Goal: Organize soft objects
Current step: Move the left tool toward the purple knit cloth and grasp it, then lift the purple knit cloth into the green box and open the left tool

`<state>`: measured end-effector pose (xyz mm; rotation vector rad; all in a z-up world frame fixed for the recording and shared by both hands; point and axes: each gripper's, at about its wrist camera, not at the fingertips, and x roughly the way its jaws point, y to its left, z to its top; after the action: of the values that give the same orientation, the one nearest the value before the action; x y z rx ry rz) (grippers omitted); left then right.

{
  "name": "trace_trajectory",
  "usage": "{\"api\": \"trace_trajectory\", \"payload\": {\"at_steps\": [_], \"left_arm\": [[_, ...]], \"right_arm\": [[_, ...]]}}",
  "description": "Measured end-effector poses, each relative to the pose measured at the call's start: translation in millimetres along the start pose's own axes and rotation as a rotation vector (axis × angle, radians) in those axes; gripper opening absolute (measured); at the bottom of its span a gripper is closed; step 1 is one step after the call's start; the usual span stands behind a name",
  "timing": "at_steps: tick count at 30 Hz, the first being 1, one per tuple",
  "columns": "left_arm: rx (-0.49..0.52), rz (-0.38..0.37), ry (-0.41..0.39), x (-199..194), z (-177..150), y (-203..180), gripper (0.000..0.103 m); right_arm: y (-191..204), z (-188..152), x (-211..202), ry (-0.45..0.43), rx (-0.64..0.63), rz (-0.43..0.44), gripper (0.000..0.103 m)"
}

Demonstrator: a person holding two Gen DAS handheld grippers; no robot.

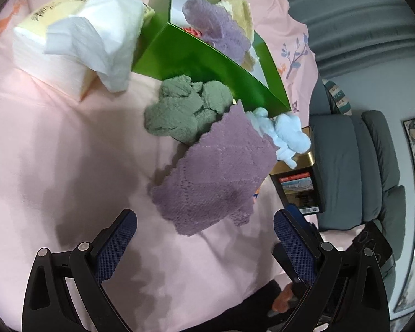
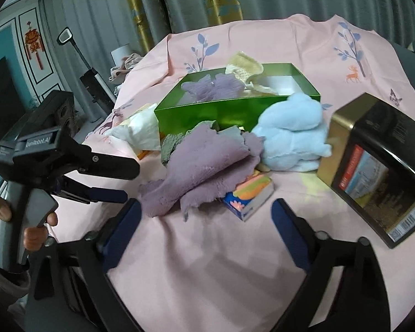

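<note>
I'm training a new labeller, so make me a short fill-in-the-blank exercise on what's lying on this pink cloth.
1. The open box holding two cloths is ____ in colour.
2. The plush toy beside the box is light ____.
3. The towel nearest both grippers is ____.
4. Nothing sits between the fingers of the right gripper, so it is ____.

Missing words: green; blue; purple; open

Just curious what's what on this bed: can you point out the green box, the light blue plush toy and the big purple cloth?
green box (image 2: 207,112): right wrist view, front wall.
light blue plush toy (image 2: 293,132): right wrist view, body.
big purple cloth (image 1: 221,174): left wrist view, middle.
</note>
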<state>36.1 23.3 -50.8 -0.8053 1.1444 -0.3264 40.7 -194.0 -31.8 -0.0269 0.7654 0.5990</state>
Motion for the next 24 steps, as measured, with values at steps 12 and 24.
{"api": "trace_trajectory", "payload": {"at_steps": [12, 24], "left_arm": [[-0.02, -0.038, -0.008, 15.8, 15.6, -1.5, 0.099], [-0.078, -0.07, 0.009, 25.3, 15.1, 12.2, 0.016]], "right_arm": [[-6.7, 16.5, 32.6, 0.021, -0.017, 0.008, 0.051], [-1.5, 16.7, 44.0, 0.035, -0.035, 0.05, 0.009]]}}
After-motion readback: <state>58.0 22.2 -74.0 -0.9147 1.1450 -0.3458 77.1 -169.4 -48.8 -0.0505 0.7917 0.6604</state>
